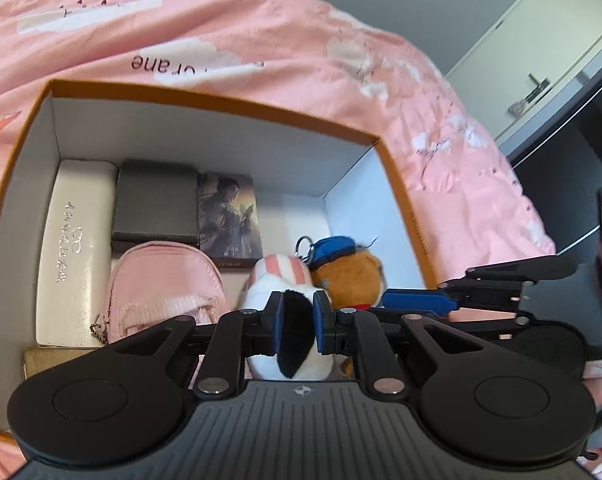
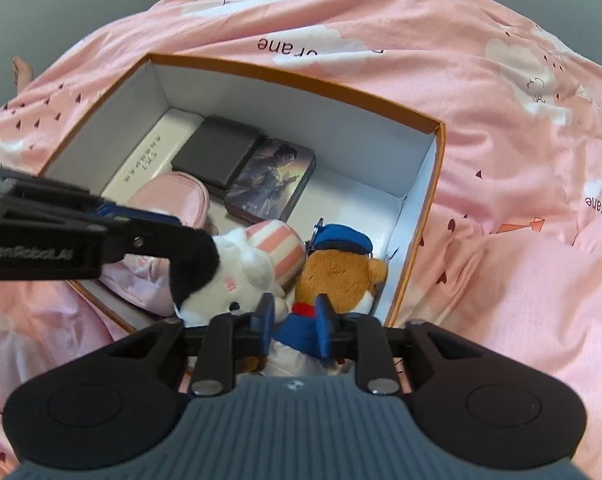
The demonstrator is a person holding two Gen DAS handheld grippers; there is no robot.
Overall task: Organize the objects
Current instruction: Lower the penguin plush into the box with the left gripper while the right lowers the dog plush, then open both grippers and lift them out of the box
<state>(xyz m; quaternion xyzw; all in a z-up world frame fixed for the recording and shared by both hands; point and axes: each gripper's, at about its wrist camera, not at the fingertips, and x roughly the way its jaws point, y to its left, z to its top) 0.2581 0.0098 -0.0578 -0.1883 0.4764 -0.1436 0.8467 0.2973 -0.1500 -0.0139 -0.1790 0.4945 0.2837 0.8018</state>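
An orange-rimmed white box lies on a pink bedspread. My left gripper is shut on a white plush with black patch and pink-striped cap, held over the box's near side. My right gripper is shut on a brown bear plush with a blue cap, gripping its blue-clad body beside the white plush. The left gripper's arm shows in the right wrist view.
Inside the box lie a white case, a dark grey box, a picture-printed box and a pink pouch. Pink bedspread surrounds it. A white cabinet stands right.
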